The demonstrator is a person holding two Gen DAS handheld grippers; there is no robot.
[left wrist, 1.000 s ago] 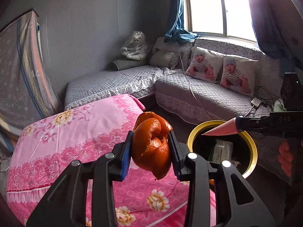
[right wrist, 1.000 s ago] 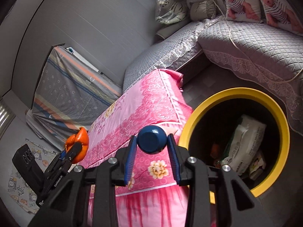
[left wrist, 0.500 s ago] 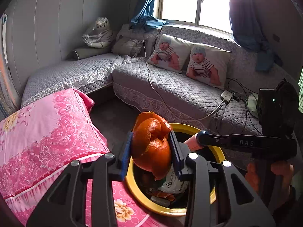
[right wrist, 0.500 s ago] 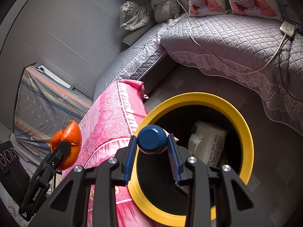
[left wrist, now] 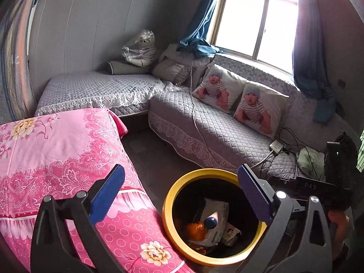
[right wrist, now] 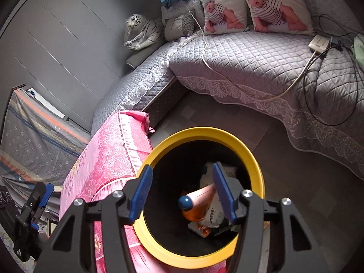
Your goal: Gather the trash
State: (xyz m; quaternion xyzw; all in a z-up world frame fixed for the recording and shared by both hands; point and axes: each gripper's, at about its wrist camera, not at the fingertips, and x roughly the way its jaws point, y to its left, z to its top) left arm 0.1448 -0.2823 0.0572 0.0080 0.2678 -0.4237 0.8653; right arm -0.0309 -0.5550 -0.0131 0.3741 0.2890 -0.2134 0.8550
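A black bin with a yellow rim [left wrist: 167, 207] [right wrist: 204, 133] stands on the floor under both grippers. Inside it lie an orange peel [left wrist: 195, 231] [right wrist: 193, 215], a pink bottle with a blue cap [left wrist: 210, 221] [right wrist: 198, 196] and a white wipes packet [left wrist: 218, 207] [right wrist: 216, 218]. My left gripper [left wrist: 180, 193] is above the bin, its jaws opening wide with nothing between them. My right gripper [right wrist: 182, 194] also hangs over the bin's mouth, jaws opening and empty. The right tool's body [left wrist: 314, 186] shows at the right edge of the left wrist view.
A pink flowered cloth [left wrist: 56, 159] covers the surface left of the bin. A grey quilted corner sofa [left wrist: 216, 132] with two printed cushions runs behind it. A power strip [right wrist: 318, 43] and cables lie on the sofa. Bare floor [right wrist: 216, 113] separates sofa and bin.
Both grippers moved from beside the pink cloth to above the bin and opened. The orange peel left the left gripper and the blue-capped bottle left the right; both now lie in the bin.
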